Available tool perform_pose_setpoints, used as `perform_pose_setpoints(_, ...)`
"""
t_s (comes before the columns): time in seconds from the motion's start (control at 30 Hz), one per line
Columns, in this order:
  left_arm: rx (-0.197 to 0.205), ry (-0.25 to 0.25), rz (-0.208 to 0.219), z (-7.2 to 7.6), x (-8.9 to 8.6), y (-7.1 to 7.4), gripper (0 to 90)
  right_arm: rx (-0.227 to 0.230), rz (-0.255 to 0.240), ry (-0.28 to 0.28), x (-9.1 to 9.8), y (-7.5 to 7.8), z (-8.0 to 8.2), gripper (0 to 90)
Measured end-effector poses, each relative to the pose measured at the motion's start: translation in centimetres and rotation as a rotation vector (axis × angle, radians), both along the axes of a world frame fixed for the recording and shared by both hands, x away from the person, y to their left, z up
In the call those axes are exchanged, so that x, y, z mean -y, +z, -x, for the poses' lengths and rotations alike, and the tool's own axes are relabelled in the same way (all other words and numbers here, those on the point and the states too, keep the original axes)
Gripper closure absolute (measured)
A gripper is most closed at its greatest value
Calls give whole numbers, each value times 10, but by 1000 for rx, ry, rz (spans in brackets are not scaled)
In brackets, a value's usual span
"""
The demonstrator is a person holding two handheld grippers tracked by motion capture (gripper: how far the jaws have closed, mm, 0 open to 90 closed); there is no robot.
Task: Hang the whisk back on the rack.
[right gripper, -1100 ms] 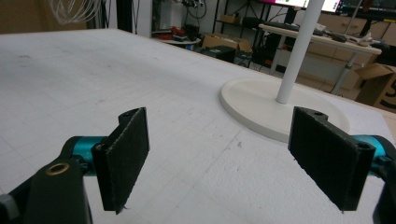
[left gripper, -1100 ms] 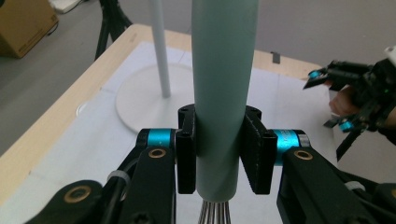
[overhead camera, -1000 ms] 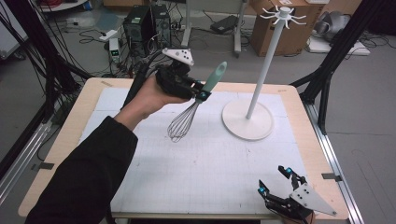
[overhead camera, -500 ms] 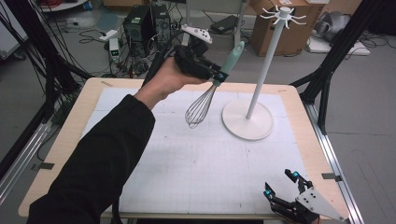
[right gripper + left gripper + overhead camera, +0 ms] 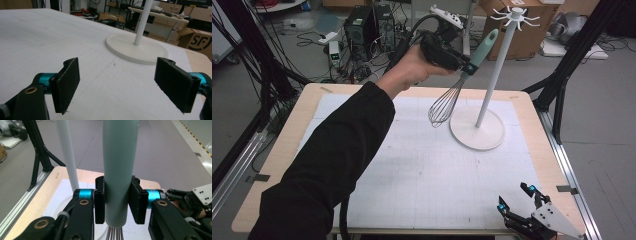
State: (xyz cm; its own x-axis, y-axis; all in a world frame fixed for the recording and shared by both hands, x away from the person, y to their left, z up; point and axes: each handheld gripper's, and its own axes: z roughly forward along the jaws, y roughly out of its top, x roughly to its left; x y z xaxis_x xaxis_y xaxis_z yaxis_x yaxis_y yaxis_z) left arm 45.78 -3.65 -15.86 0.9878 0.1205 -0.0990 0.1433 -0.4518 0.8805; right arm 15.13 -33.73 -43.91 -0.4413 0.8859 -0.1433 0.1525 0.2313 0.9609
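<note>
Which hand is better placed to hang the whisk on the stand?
Left. The left gripper grips the whisk by its handle, raised beside the stand pole. The right gripper sits open at the table's near edge.

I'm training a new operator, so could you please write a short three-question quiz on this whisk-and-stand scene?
1. True or false: the left gripper is shut on the whisk by its wires.
2. Which part of the whisk points toward the hooks on top of the stand? A) the wire end B) the handle end
3. What is between the jaws of the right gripper?

Key
1. False: the pads clamp the green handle, and the wires hang below.
2. B.
3. Nothing: the jaws stand open just above the white mat, near the table's front corner.
</note>
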Motion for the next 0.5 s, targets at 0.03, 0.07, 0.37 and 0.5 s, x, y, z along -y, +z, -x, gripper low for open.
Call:
perform_pose_setpoints(0.03,3,-3,5,-2,2,1,696,-1,0,-2,0,0,0,194)
perform_pose_setpoints(0.07,-1,-4,18,-3,3,2,696,-4,0,-7,1,-1,0,194)
perform_pose_setpoints(0.37,-35,-28,38,-18,13,-4,696,-20,11,-16,2,-2,-2,194)
perform_pose_setpoints(0.5,-37,-44,66,-21,16,4,696,-20,20,-20,2,-2,-2,195)
